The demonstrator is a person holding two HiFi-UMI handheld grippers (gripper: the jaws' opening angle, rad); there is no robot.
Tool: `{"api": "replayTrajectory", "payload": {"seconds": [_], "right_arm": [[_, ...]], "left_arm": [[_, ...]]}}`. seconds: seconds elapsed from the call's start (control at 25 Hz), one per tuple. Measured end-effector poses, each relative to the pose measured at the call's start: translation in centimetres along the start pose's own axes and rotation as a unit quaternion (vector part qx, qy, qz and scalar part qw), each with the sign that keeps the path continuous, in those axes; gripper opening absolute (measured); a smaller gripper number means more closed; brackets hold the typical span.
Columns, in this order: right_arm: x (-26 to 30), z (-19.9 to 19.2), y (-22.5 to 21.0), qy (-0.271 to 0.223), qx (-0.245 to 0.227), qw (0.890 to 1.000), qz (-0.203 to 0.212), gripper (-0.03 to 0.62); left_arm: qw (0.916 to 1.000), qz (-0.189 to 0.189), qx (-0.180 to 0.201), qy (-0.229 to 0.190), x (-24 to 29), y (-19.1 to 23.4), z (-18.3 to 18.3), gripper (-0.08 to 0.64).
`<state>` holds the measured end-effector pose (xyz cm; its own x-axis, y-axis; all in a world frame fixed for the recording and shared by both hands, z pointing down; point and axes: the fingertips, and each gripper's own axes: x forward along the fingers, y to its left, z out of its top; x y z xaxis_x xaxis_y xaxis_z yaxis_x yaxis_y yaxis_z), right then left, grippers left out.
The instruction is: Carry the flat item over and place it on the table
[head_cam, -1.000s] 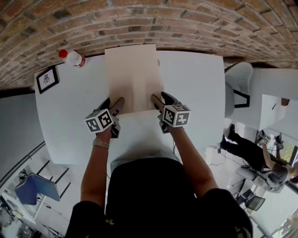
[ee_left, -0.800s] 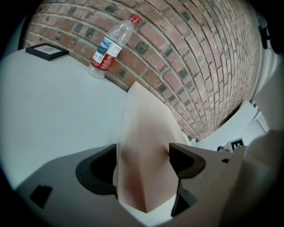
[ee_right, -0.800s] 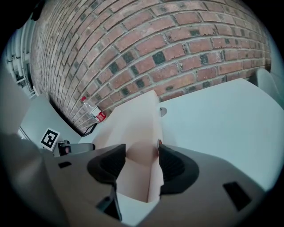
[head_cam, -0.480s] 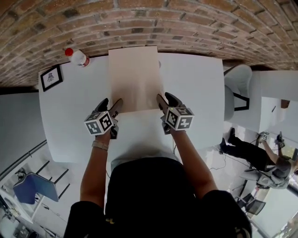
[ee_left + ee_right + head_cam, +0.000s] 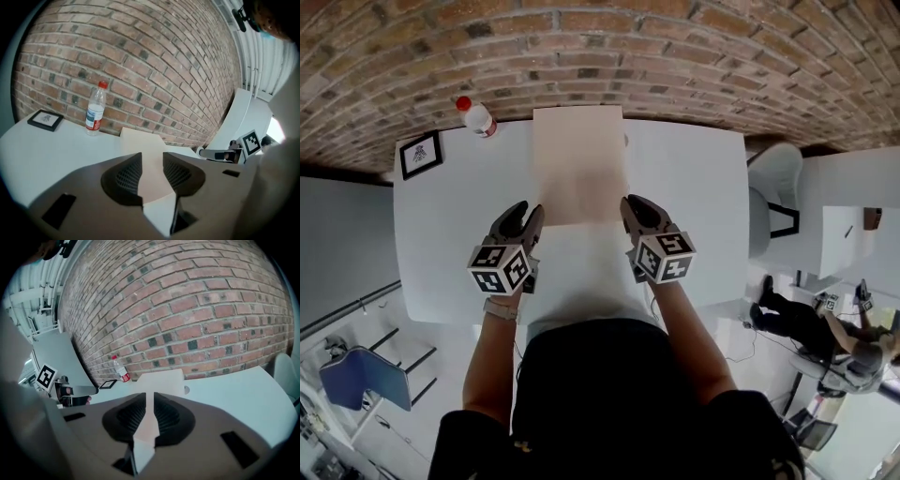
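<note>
The flat item, a beige board (image 5: 579, 164), lies on the white table (image 5: 694, 187) with its far edge against the brick wall. Its near edge lies just beyond both grippers. My left gripper (image 5: 525, 211) hovers above the board's near left corner; its jaws have just been closing, a clear gap remains and nothing is between them. My right gripper (image 5: 636, 204) hangs over the near right corner; its jaws have just been closing to a narrow slit, also empty. Through each gap the board (image 5: 140, 145) (image 5: 159, 380) shows beyond the fingers.
A plastic bottle (image 5: 476, 116) with a red cap stands at the wall left of the board. A small black picture frame (image 5: 422, 155) lies near the table's left corner. A white chair (image 5: 773, 183) stands to the right of the table.
Both grippers have risen from the board's near edge, where their jaws stood wide at its corners. Both pairs of jaws have narrowed, the right more than the left. The board stays flat on the table.
</note>
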<state>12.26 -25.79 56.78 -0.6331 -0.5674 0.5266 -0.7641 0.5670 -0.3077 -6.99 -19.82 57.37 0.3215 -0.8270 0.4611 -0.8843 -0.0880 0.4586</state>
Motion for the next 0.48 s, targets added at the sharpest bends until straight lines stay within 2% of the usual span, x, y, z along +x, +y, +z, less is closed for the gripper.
{"api": "replayTrajectory", "payload": {"seconds": [0.12,0.24,0.48], "right_arm": [[-1.4,1.6,1.9,-0.016,-0.013,1.000,0.017,0.043],[-2.9,3.3,3.9,-0.032,-0.029,0.998,0.038,0.032],[-6.2,6.4,8.1,-0.065,-0.061,0.992,0.091,0.031]], "left_arm": [[0.9993,0.010,0.032,-0.016,-2.0,-1.0,1.5,0.061],[0.9982,0.007,0.046,-0.037,-4.1,-2.3,3.0,0.014],[0.9959,-0.020,0.061,-0.064,-7.6,-5.5,5.4,0.004]]}}
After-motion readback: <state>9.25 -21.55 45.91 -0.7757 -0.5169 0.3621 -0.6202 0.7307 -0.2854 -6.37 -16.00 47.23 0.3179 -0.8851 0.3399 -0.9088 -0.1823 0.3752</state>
